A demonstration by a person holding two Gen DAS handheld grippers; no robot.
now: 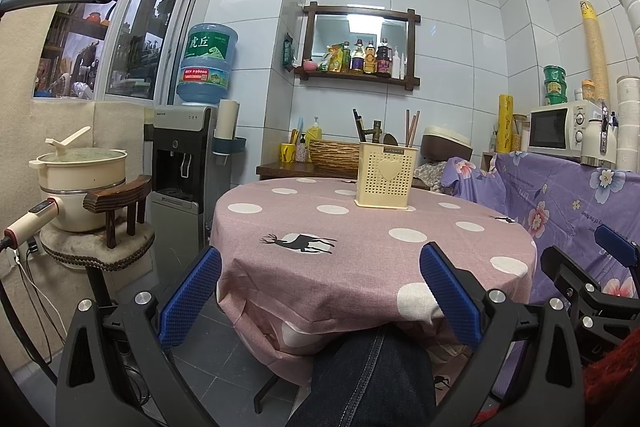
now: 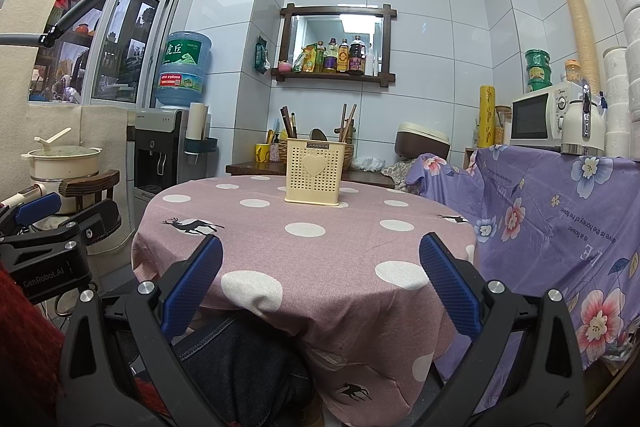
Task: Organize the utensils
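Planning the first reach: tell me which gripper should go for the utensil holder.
Right, by a small margin. The cream utensil holder sits nearly centred ahead of the right gripper, but right of centre for the left gripper. Both are open, empty and short of the round table.

We see the utensil holder (image 2: 315,171) standing on the round table (image 2: 312,267), toward its far side. Behind the table sits a basket (image 2: 348,151); the water dispenser (image 2: 160,147) stands left, the microwave (image 2: 536,121) right.
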